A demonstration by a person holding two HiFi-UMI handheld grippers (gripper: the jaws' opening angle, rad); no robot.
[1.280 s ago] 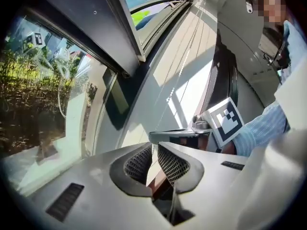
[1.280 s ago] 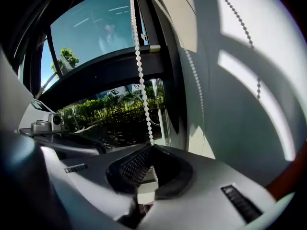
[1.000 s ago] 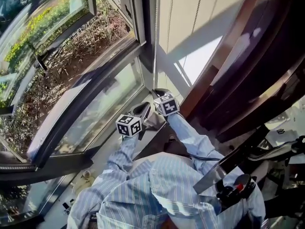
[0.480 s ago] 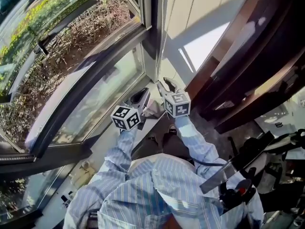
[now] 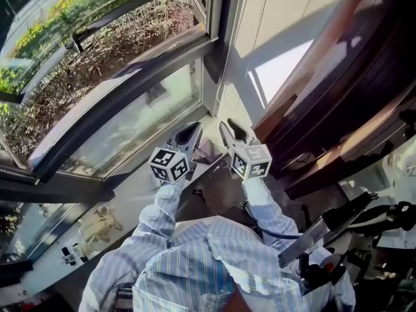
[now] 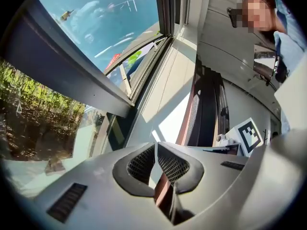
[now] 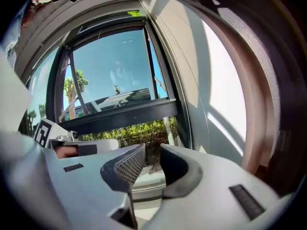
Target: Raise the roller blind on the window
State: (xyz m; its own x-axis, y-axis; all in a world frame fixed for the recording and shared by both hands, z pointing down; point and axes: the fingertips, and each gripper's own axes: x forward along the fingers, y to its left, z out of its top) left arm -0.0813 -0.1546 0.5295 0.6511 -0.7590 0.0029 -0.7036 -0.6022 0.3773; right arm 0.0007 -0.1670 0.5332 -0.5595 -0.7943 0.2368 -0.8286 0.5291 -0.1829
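**Glass bare, blind out of sight**

No blind fabric covers the window in any view, so the raising looks largely done. The roll itself lies outside the pictures, and its thin cord runs down the wall beside the frame. Both striped sleeves reach forward, side by side, toward that corner. The left tongs are pressed together, with nothing visible between them. The right tongs stand spread and are closing, nothing between them, clear of the cord
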